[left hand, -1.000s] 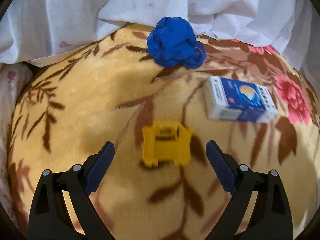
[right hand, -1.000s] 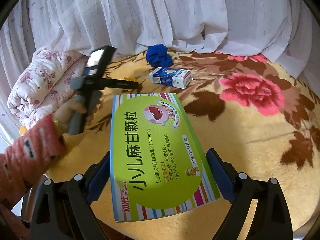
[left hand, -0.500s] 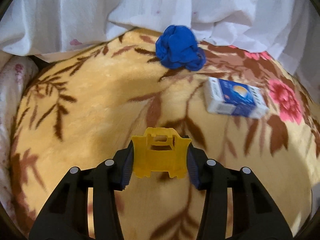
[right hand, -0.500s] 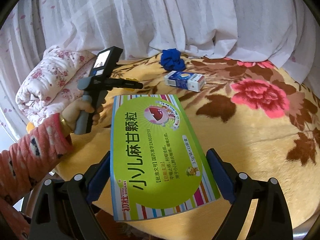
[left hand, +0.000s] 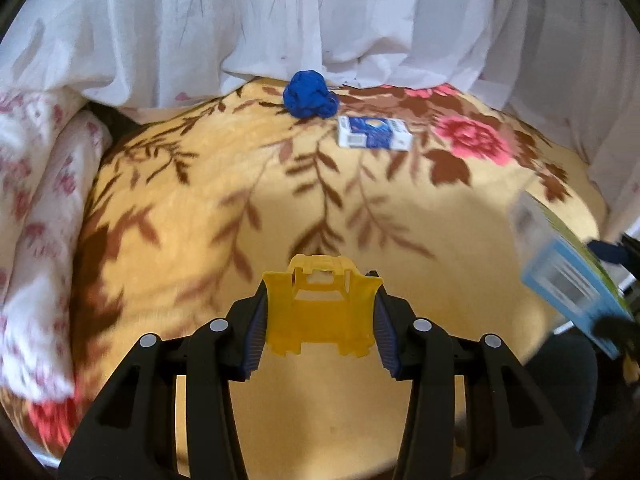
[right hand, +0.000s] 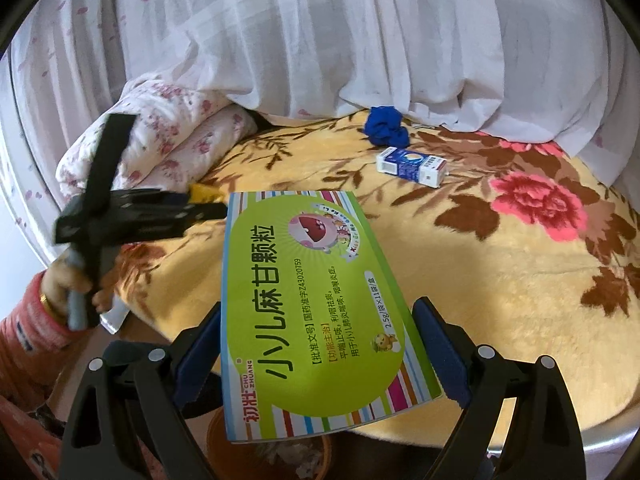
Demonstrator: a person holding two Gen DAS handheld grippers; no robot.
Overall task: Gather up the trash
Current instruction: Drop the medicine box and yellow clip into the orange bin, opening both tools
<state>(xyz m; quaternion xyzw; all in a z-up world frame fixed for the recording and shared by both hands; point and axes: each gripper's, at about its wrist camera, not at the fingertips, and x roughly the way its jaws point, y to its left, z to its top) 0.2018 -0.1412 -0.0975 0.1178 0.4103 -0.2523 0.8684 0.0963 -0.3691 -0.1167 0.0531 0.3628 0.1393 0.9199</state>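
Observation:
My left gripper (left hand: pixel 320 320) is shut on a yellow plastic piece (left hand: pixel 320 312), lifted clear of the floral blanket (left hand: pixel 200 216). That gripper (right hand: pixel 208 210) also shows at the left of the right wrist view, held by a hand in a red sleeve (right hand: pixel 28 328). My right gripper (right hand: pixel 320 356) is shut on a large green medicine box (right hand: pixel 316 308), which hangs past the bed's near edge. Its blurred end (left hand: pixel 568 272) shows at the right of the left wrist view. A crumpled blue cloth (left hand: pixel 310 94) and a small blue-and-white box (left hand: pixel 374 133) lie at the far side of the bed.
White curtains (right hand: pixel 320 40) hang behind the bed. A folded floral quilt (right hand: pixel 168 132) lies at the left end of the bed. Below the green box, off the bed's edge, stands a brown bin (right hand: pixel 272 456) with crumpled paper inside.
My left gripper closed on the yellow piece and pulled back and up with it. The right gripper drew back toward the bed's edge with the green box, and the bin came into view.

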